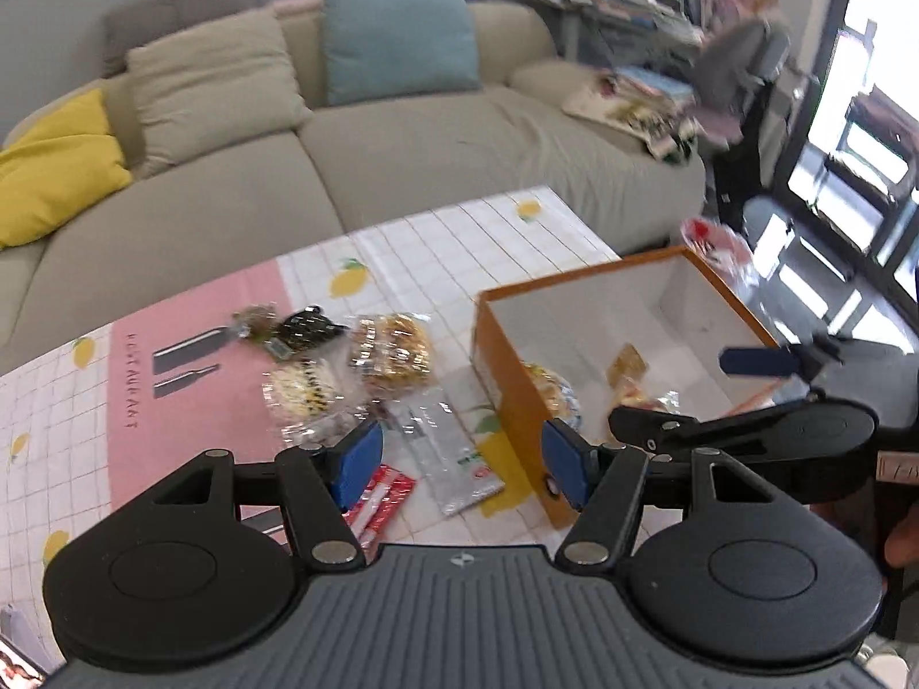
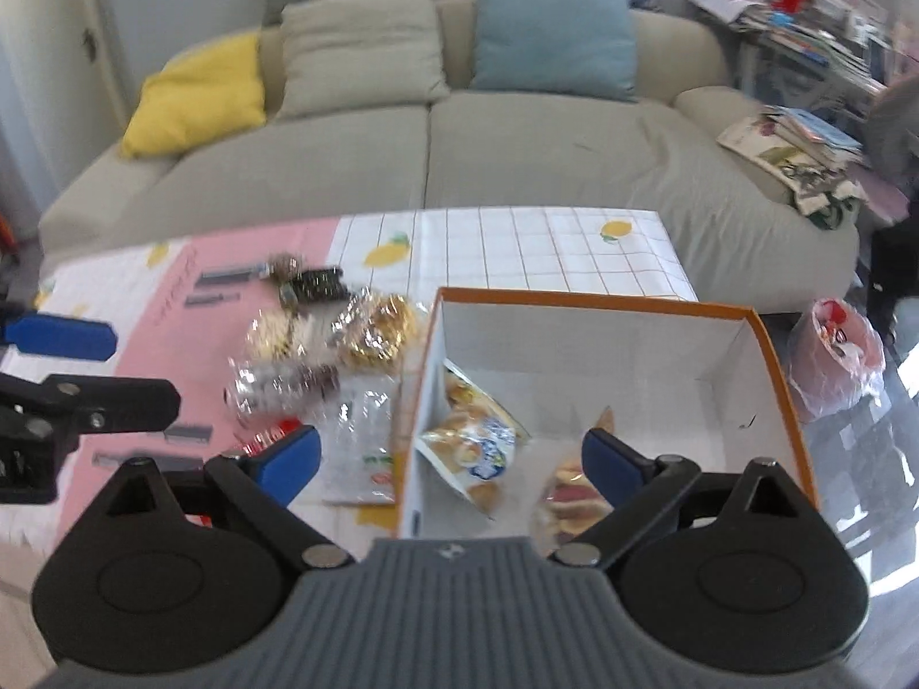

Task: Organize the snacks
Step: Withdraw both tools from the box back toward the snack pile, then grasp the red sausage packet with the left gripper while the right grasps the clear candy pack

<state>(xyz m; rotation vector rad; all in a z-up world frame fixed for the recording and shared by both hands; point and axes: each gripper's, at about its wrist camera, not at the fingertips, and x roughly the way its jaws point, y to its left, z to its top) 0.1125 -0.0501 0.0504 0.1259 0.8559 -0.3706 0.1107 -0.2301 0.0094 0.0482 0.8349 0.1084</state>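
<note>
An orange box [image 1: 505, 379] with a white inside [image 2: 574, 356] stands on the table's right part and holds a few wrapped snacks [image 2: 477, 448]. Several wrapped snacks [image 1: 390, 347] lie in a heap left of the box, also in the right wrist view [image 2: 373, 330]. A clear flat packet [image 1: 442, 448] and a red packet [image 1: 382, 494] lie nearest me. My left gripper [image 1: 462, 462] is open and empty above the flat packet. My right gripper [image 2: 451, 462] is open and empty over the box's near left wall.
The table has a pink and white lemon-print cloth [image 1: 189, 402]. A beige sofa [image 2: 402, 161] with yellow, beige and blue cushions stands behind it. A red-and-clear plastic bag [image 2: 836, 350] sits on the floor to the right. Cluttered shelves [image 2: 815, 17] stand at far right.
</note>
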